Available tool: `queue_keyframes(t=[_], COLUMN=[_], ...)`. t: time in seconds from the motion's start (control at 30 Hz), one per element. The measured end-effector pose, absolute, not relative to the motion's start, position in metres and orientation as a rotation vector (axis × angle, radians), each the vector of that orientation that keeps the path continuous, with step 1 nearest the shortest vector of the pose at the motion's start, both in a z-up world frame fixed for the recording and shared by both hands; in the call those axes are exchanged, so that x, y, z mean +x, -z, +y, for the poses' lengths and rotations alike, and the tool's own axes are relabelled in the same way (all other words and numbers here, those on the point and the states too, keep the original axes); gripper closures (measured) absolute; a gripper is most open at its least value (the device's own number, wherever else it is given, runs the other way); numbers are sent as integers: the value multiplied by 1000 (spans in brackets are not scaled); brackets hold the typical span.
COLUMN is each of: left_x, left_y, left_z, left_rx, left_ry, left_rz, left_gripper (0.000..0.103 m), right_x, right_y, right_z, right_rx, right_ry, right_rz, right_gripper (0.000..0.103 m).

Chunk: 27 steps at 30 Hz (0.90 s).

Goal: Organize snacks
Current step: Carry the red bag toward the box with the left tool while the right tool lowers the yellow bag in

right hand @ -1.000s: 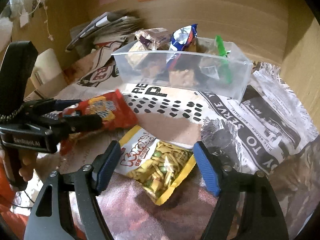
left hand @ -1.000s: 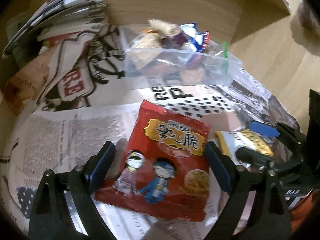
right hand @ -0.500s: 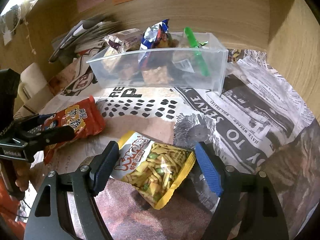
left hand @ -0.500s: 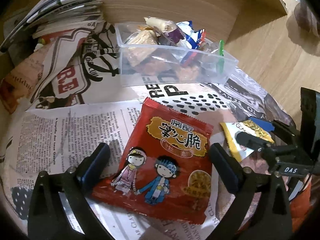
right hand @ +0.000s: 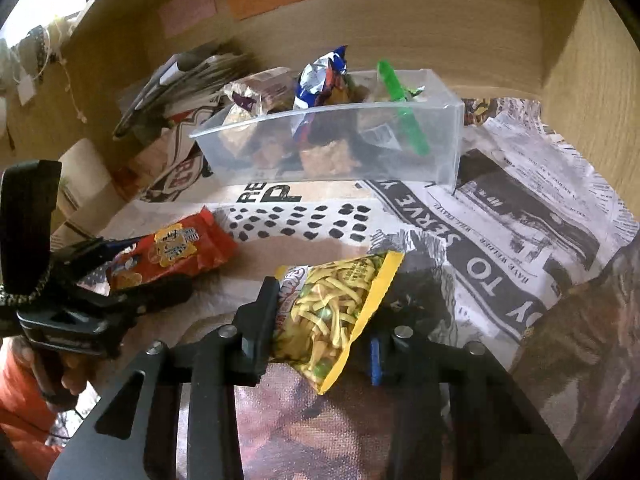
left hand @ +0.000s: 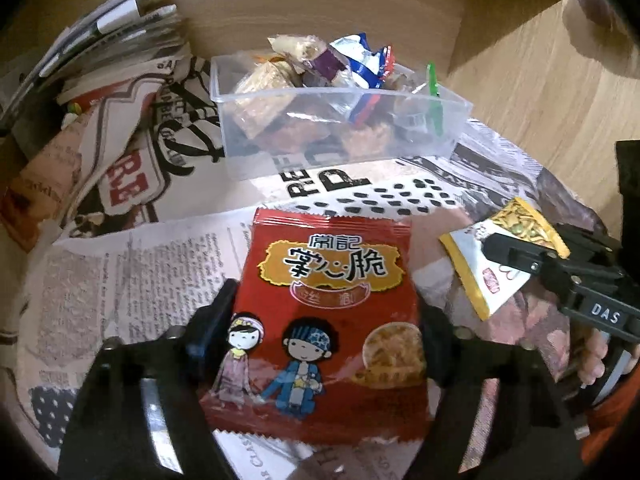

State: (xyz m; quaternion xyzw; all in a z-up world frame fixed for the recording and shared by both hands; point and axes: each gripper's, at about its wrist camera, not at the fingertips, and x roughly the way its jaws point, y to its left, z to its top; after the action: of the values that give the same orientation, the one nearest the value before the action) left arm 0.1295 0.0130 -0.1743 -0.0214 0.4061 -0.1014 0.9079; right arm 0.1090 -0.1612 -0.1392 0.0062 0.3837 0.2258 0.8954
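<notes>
My left gripper [left hand: 326, 316] is shut on a red snack packet [left hand: 326, 280] with cartoon figures, its fingers pressing both side edges; the packet also shows in the right wrist view [right hand: 176, 250]. My right gripper [right hand: 320, 320] is shut on a yellow packet of noodle snacks [right hand: 332, 304], lifted and tilted off the newspaper; the packet also shows in the left wrist view [left hand: 508, 260]. A clear plastic box [left hand: 340, 136] holding several wrapped snacks stands beyond both grippers, also in the right wrist view [right hand: 332, 148].
Newspaper sheets [right hand: 520, 240] cover the surface. A pile of papers and magazines [left hand: 100, 52] lies at the back left. Wooden walls [right hand: 440, 32] close in the back and right side. A green clip [right hand: 404, 108] sticks out of the box.
Both grippers have closed from open onto their packets. The yellow packet has risen off the newspaper and tilted up. The red packet sits pinched between the left fingers.
</notes>
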Motion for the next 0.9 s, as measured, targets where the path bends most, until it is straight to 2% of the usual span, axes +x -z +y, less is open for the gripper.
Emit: queue_keyframes(t=[0.13, 0.37, 0.9], left_x=[131, 131, 158], left_y=[171, 148, 87], left_z=[17, 22, 31], left_rx=[-70, -80, -91], left_ry=[210, 192, 163], left_rz=[830, 767, 621], left_gripper=[35, 35, 35], right_x=[108, 114, 143], right_y=[137, 123, 71], right_z=[-160, -166, -170], right_rx=[8, 13, 5], right_ry=[-478, -471, -450], right_rz=[787, 751, 597], right_gripper=[73, 82, 82])
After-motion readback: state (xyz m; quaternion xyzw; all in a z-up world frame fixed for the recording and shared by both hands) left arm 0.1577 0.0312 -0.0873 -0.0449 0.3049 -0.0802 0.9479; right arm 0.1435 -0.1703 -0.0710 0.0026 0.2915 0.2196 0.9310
